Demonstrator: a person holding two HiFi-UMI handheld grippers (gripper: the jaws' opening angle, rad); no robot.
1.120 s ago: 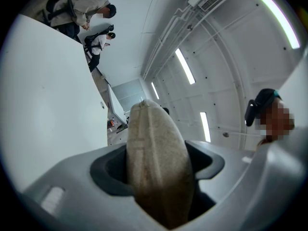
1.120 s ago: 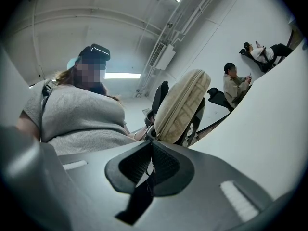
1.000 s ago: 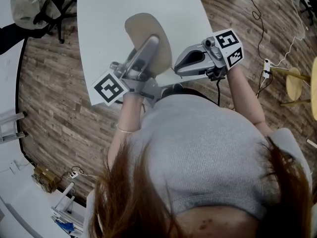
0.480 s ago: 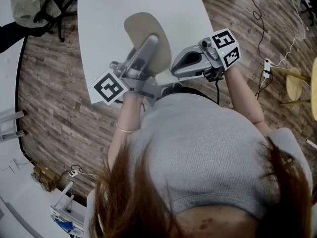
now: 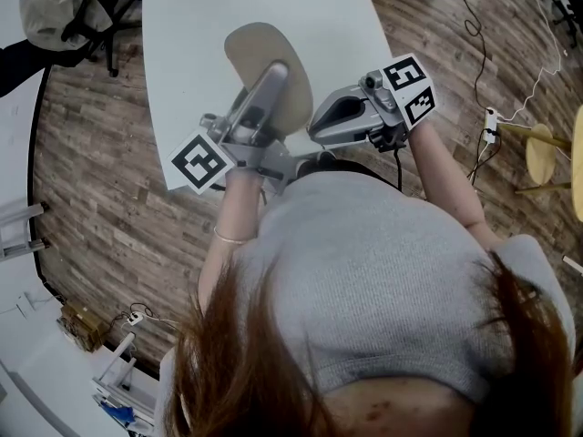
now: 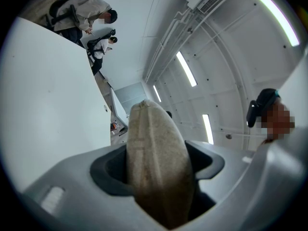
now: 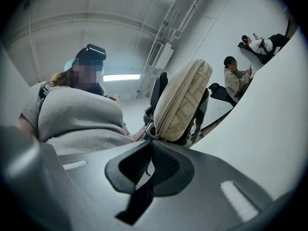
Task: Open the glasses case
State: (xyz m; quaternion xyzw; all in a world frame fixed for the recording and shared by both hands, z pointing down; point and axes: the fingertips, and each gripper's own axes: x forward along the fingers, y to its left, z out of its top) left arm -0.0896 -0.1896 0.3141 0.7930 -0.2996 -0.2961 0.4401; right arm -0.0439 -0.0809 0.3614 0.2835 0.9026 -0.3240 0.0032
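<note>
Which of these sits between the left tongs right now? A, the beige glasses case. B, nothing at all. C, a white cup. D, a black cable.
A: the left gripper view shows the beige glasses case filling the gap of the left tongs, with a pad pressed against each of its sides.

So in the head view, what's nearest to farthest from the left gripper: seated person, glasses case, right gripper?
1. glasses case, in the jaws of the left gripper.
2. right gripper, just right, shut on the case's black strap.
3. seated person, top left.
</note>
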